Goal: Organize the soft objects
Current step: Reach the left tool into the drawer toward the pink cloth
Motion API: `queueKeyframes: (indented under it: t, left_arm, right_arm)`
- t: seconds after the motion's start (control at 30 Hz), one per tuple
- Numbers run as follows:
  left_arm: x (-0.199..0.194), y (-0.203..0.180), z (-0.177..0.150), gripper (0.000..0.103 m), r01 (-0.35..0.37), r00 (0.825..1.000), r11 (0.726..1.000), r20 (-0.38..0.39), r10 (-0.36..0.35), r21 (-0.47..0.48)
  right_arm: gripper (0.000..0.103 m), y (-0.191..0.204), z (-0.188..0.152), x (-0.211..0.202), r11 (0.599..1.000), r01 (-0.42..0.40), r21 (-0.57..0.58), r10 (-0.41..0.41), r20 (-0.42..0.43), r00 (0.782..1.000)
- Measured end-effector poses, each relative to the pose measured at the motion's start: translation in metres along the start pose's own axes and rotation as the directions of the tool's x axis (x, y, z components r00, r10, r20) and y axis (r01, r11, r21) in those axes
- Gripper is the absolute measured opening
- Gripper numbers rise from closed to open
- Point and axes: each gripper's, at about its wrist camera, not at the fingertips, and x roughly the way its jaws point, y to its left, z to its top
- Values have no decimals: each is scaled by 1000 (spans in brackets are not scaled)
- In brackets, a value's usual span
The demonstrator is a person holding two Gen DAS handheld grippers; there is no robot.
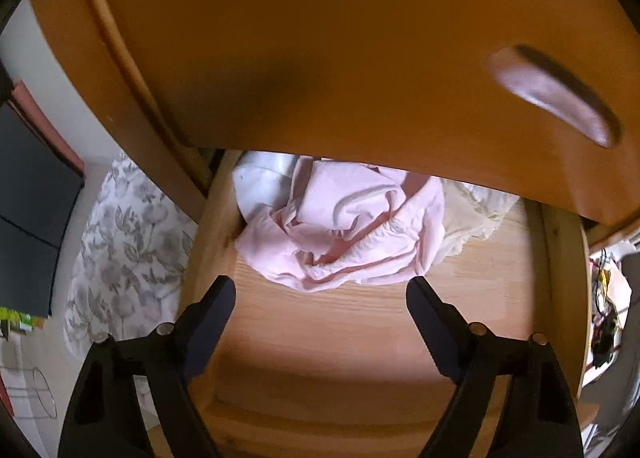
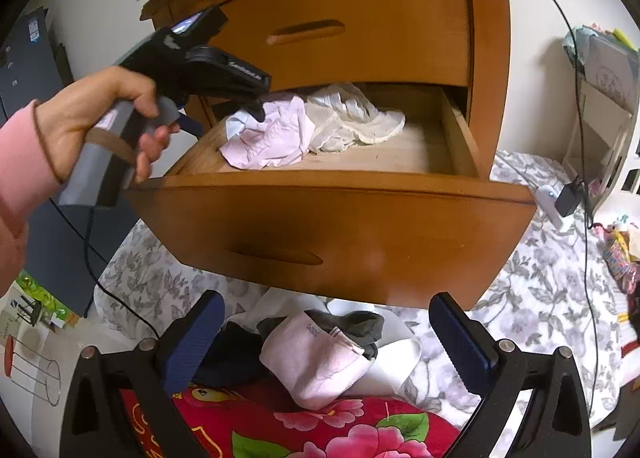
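Note:
A crumpled pink garment (image 1: 344,226) lies in the open lower drawer (image 1: 340,338) of a wooden cabinet, with a cream-white cloth (image 1: 472,214) bunched behind it. My left gripper (image 1: 320,284) points steeply down into the drawer, open, its fingertips at the near edge of the pink garment and not pressing on it. The right wrist view shows that left gripper (image 2: 258,112) held by a hand (image 2: 92,118) over the pink garment (image 2: 268,138). My right gripper (image 2: 326,300) hangs open below the drawer front (image 2: 340,230), above a pink-and-white sock (image 2: 316,362), a grey sock (image 2: 360,324) and a dark garment (image 2: 228,354).
The shut upper drawer front (image 2: 352,26) overhangs the open one. A red flowered blanket (image 2: 320,426) and grey floral bedding (image 2: 540,290) lie under the pile. A black cable and charger (image 2: 568,198) hang at the right. A dark panel (image 1: 32,218) stands at the left.

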Motion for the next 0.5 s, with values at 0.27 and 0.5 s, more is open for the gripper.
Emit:
queueKeyframes:
  t: [0.27,0.5]
  left_arm:
    - [31,1,12,73,-2,998,998,-68,-2,-57]
    - [46,2,18,64,0,995,998,-103,-7,-65]
  right_arm:
    - [103,-5,-3,9,1000,-22,14,22,-17,1000]
    - [103,-6,-2,9,998,-51,27,51,-20,998]
